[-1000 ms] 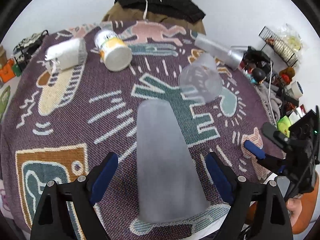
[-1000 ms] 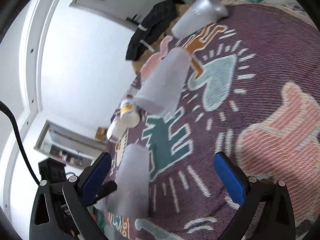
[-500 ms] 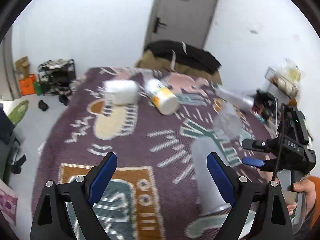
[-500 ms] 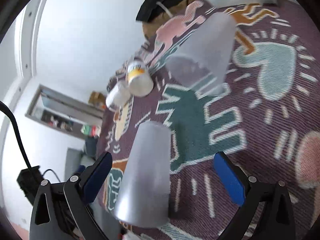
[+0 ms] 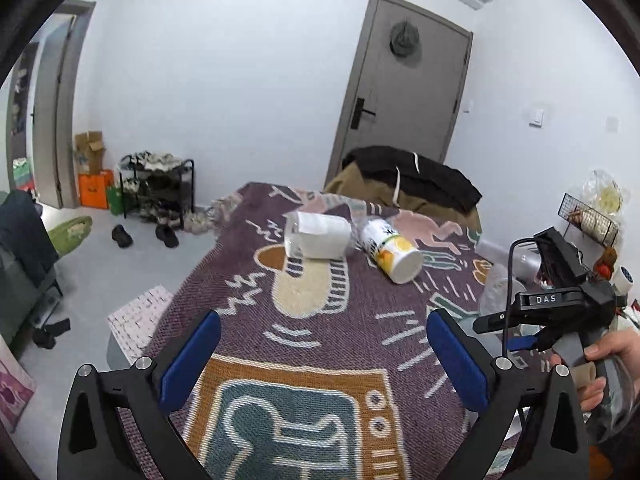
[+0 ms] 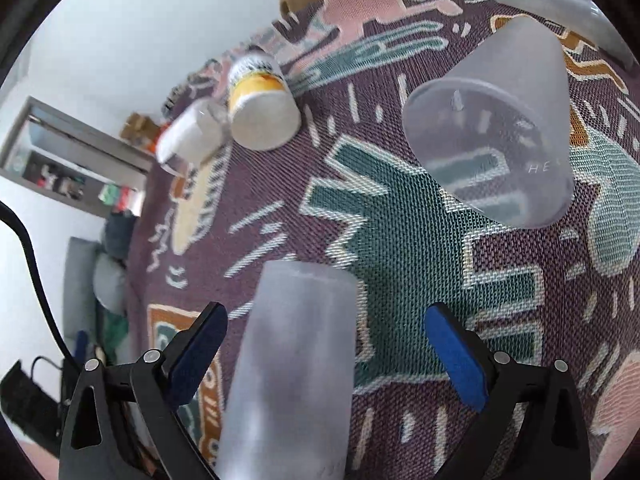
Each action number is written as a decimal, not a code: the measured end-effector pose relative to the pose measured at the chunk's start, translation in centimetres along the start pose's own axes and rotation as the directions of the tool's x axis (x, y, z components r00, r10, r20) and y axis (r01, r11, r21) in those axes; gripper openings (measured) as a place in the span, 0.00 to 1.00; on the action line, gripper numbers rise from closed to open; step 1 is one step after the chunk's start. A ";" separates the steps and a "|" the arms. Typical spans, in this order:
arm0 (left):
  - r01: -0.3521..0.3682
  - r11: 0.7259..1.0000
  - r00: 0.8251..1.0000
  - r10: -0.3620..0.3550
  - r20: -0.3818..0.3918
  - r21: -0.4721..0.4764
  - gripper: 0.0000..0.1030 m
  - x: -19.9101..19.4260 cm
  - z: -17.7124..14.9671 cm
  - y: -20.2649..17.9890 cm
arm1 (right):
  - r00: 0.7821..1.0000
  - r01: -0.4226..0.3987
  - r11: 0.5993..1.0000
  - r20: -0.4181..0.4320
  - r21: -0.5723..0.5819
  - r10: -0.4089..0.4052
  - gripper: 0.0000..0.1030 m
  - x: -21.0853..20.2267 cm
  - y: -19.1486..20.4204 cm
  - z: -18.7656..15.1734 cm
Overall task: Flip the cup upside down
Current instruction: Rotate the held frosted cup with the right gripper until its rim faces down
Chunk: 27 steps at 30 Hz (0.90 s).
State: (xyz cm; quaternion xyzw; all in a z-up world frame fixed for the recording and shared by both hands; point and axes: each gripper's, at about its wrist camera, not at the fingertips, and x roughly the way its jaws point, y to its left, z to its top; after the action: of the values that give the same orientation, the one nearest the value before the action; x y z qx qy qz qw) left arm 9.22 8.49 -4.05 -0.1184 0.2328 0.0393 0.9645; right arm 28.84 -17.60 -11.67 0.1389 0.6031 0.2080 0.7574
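Surface [image 5: 248, 320]: covered with purple patterned woven cloth; grey door [image 5: 404, 92] and white walls behind.
Frosted cup [image 6: 296, 364]: upright, closed base up, long axis vertical, near edge of surface, between right claw [image 6: 326, 344] fingers, untouched.
Second cup [image 6: 496, 136]: lying on its side, mouth toward camera.
Yellow-labelled tub [image 5: 394, 254], white roll [image 5: 318, 236]: lying, far side.
Left claw [image 5: 324, 350]: released, empty.
Right claw: released.

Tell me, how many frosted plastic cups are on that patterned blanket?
3. The nearest cup stands between the open fingers of the right claw; a second cup lies on its side beyond it; a third cup lies farther off, partly cut off. More may be hidden.
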 end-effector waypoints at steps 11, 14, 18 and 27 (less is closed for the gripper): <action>-0.045 0.996 0.998 0.048 0.030 -0.083 1.00 -0.4 -1.6 4.5 | 0.983 0.085 0.994 -0.154 -0.068 -0.095 0.85 2.3 2.9 1.3; -0.056 0.993 0.997 0.061 0.046 -0.099 1.00 -0.9 -1.6 5.7 | 0.975 0.093 0.994 -0.195 -0.062 -0.104 0.79 3.2 3.3 1.4; -0.088 0.989 0.994 0.096 0.059 -0.122 1.00 -1.3 -1.6 6.9 | 0.967 0.130 0.989 -0.210 -0.067 -0.142 0.77 4.0 3.7 2.0; -0.102 0.992 0.990 0.108 0.093 -0.068 1.00 -1.9 -1.6 6.4 | 0.970 0.188 0.978 -0.135 -0.095 -0.200 0.57 1.1 3.8 2.2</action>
State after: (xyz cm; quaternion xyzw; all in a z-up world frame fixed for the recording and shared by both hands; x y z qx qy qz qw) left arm 5.98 14.28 -5.89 -0.1343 0.1902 0.1033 0.9670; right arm 30.65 -13.66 -10.28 0.0328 0.6580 0.1669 0.7336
